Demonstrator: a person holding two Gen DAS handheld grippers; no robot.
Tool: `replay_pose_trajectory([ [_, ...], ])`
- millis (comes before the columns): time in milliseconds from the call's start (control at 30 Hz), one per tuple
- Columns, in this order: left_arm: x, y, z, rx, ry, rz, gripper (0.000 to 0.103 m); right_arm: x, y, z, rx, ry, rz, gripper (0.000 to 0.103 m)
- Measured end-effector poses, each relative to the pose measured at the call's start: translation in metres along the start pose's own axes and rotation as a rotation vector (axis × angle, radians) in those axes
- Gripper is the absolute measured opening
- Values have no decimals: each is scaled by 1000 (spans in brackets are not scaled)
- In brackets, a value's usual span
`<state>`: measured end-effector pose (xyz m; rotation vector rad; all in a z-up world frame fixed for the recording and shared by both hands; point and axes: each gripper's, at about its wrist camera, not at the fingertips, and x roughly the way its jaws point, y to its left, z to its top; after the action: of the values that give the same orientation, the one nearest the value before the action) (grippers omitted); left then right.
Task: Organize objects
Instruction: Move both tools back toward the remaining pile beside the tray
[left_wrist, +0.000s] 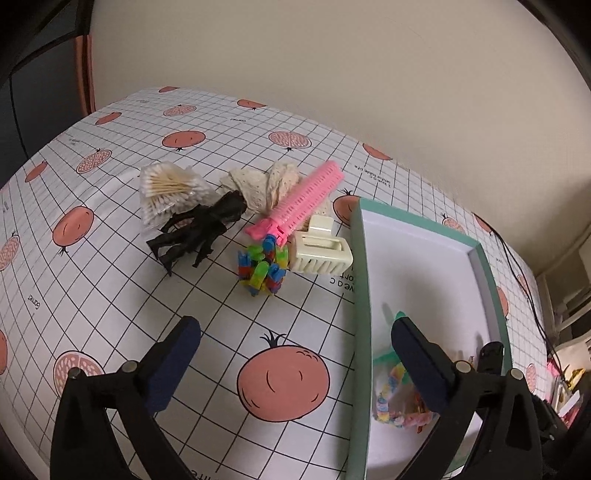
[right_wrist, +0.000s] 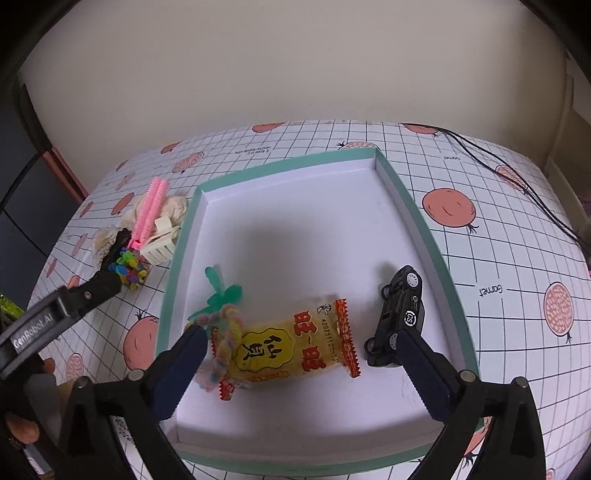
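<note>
"GenRobot.AI" on left gripper (right_wrist: 110, 284) arm, jaws apart

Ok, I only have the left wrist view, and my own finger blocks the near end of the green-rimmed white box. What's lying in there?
Observer: A yellow snack packet with red crimped ends, lying flat and touching a green and pastel pipe-cleaner twist.
Operator: Anything else in it?
Observer: A black toy car, apart from the packet, by the box wall on the side away from the pile of hair things.
Operator: And the right gripper?
Observer: The right gripper is open above the packet, holding nothing.
</note>
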<state>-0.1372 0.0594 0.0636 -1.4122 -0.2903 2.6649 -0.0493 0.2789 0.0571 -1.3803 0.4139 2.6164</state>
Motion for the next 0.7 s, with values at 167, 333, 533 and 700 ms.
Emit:
replay_pose_trajectory([
  [167, 0, 1, 2, -4, -5, -4, 103, -1, -3, 1, 4, -8, -10, 103],
  [333, -1, 0, 1, 8, -7, -3, 103, -1, -1, 1, -8, -13, -22, 103],
  [533, -1, -3, 1, 33, -8, -14, 103, -3, 2, 1, -20, -16, -18, 103],
  [700, -1, -3, 2, 43, -4, -19, 103, -3, 3, 1, -12, -16, -9, 103],
])
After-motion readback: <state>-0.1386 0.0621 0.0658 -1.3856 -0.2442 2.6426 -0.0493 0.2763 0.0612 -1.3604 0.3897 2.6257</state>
